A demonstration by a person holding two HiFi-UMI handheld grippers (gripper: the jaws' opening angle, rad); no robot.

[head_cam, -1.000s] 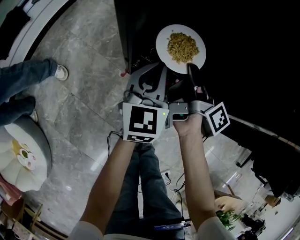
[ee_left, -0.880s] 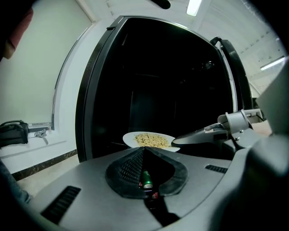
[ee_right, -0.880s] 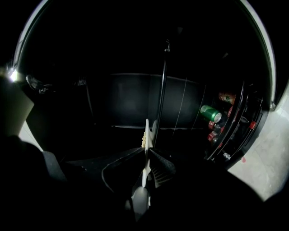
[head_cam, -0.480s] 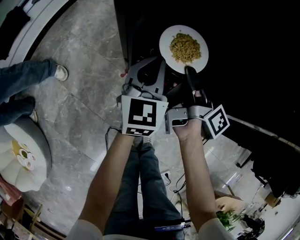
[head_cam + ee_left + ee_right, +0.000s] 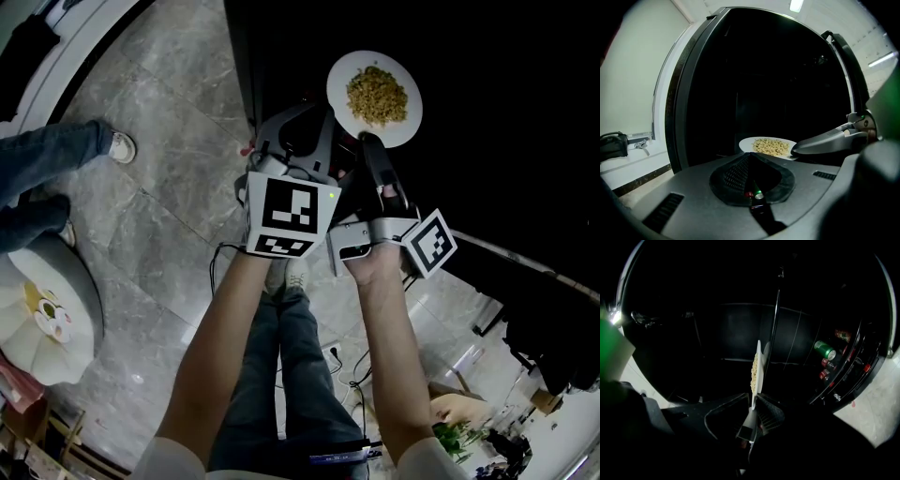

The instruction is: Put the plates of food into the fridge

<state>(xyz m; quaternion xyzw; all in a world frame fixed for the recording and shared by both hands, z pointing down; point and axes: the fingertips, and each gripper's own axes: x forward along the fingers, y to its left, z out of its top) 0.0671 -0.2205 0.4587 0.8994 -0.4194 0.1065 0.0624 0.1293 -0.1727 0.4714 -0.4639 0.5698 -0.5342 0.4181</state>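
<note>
One plate [image 5: 401, 129] of food in view, heaped with yellowish grains. Right gripper [image 5: 367, 141] had its jaws pinched on the plate's near rim. No other hold on it.

Key relation: the plate stuck straight out ahead of the right gripper, away from the person and over the black mouth of the open fridge [image 5: 506, 103]. In the right gripper view it showed edge-on, in line with the jaws. From the left gripper view it looked level, with the food sitting flat. The move ahead looked like a plain push forward. I could not make out the target shelf in the dark.

Left gripper [image 5: 302, 131] sat just beside the right one, on its left and behind the plate. Its jaws were closed together on nothing. The right arm was the one nearer and doing the carrying.

Count:
- Plates: one.
- Grippers: two.
- Fridge: one, with its door shelf [image 5: 843, 366] off to the right.
- Cans: one green can [image 5: 825, 350] on that shelf. There were some red ones too, number unclear.
- Bystander: one pair of legs [image 5: 56, 155] at the far left.
</note>
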